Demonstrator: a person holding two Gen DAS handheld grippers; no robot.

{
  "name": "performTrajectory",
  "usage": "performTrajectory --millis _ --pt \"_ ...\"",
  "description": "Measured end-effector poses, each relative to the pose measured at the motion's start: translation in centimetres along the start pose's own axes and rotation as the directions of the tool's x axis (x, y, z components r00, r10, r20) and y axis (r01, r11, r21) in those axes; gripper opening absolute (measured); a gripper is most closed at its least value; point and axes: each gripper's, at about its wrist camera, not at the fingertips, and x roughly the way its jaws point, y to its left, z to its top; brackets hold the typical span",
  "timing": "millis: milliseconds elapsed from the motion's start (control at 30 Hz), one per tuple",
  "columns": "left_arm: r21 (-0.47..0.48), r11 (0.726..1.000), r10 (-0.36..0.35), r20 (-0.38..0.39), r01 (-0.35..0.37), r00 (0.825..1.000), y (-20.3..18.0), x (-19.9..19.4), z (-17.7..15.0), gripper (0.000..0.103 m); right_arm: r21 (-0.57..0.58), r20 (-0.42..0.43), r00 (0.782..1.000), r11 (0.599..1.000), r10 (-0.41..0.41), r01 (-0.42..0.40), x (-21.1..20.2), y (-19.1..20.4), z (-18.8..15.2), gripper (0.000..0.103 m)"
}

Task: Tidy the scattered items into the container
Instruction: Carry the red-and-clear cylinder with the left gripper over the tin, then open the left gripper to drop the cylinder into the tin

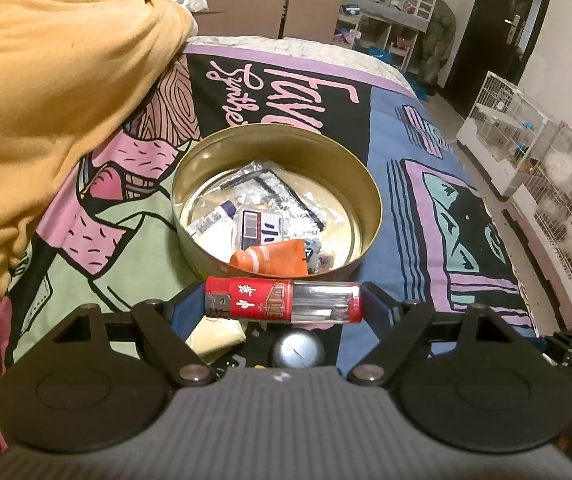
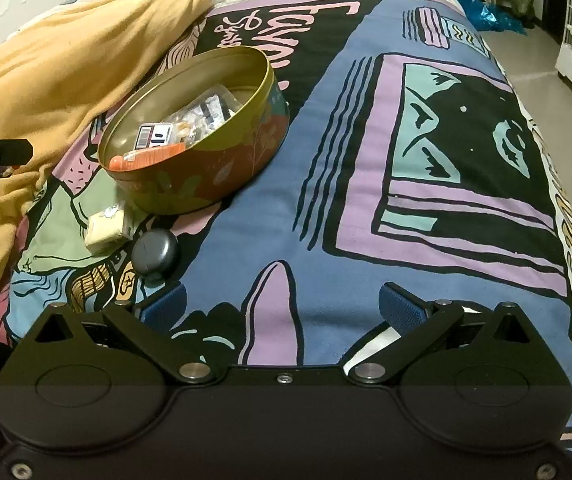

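My left gripper (image 1: 284, 300) is shut on a red and clear lighter (image 1: 284, 300), held crosswise just in front of the near rim of the round gold tin (image 1: 214, 144). The tin holds several items: an orange tube (image 1: 274, 260), a white tube (image 1: 214, 224), a barcoded box (image 1: 262, 228) and foil packets. The tin also shows in the right wrist view (image 2: 206, 176). Beside it on the bed lie a cream tissue pack (image 2: 106, 224) and a dark round case (image 2: 154, 255). My right gripper (image 2: 282, 304) is open and empty above the bedspread.
A yellow blanket (image 1: 46, 100) is heaped on the left of the bed, close to the tin. The patterned bedspread (image 2: 365, 160) stretches to the right. White wire pet cages (image 1: 533, 160) stand on the floor beyond the bed's right edge.
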Motion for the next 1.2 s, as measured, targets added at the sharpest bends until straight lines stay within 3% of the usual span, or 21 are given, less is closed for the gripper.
performTrajectory --millis 800,1067,1167,1200 --pt "0.101 0.995 0.008 -0.007 -0.007 1.000 -2.8 4.4 5.4 0.082 0.054 -0.007 1.000 0.998 0.014 -0.013 0.4 -0.9 0.1 0.103" --pt "0.120 0.991 0.054 0.001 -0.054 0.999 -3.9 8.0 8.6 0.082 0.050 -0.020 1.000 0.999 -0.005 0.006 0.8 -0.9 0.1 0.103" --pt "0.108 0.992 0.059 0.014 -0.060 0.998 -3.5 9.2 9.5 0.092 0.046 -0.026 1.000 0.999 -0.016 0.017 0.9 -0.8 0.1 0.103" --pt "0.103 0.992 0.070 0.019 -0.072 0.997 -3.3 9.5 9.7 0.103 0.044 -0.027 0.999 0.999 -0.019 0.020 1.0 -0.8 0.1 0.103"
